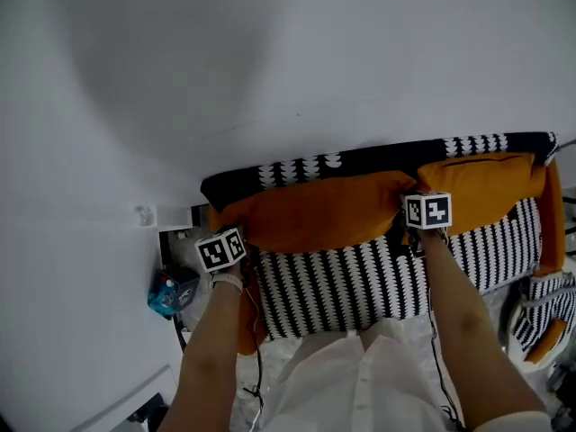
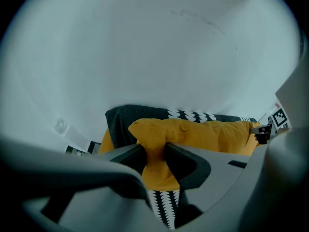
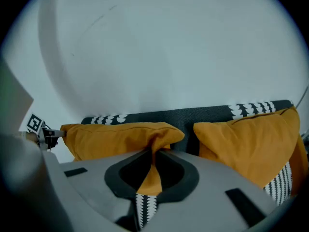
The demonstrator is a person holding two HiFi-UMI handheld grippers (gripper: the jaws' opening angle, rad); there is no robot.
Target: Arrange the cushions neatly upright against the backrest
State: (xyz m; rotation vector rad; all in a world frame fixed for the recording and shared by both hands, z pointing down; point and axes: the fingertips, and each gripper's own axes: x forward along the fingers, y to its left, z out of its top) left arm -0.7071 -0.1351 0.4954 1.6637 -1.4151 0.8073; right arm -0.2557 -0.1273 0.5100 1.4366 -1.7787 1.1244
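Presently, the cushion (image 1: 315,212) is held against the backrest (image 1: 360,160), its ends pinched in the closed jaws of the left gripper (image 2: 154,151) and right gripper (image 3: 153,154); squaring it upright is judged the next need.

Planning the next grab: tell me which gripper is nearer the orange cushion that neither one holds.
Right. The right gripper pinches the long cushion's end just beside the free cushion; the left gripper pinches its far end.

sofa (image 1: 342,282) with black-and-white patterned cover. two orange cushions sit up against its backrest (image 1: 360,160): long cushion (image 1: 315,212), shorter cushion (image 1: 486,183) just beside it.
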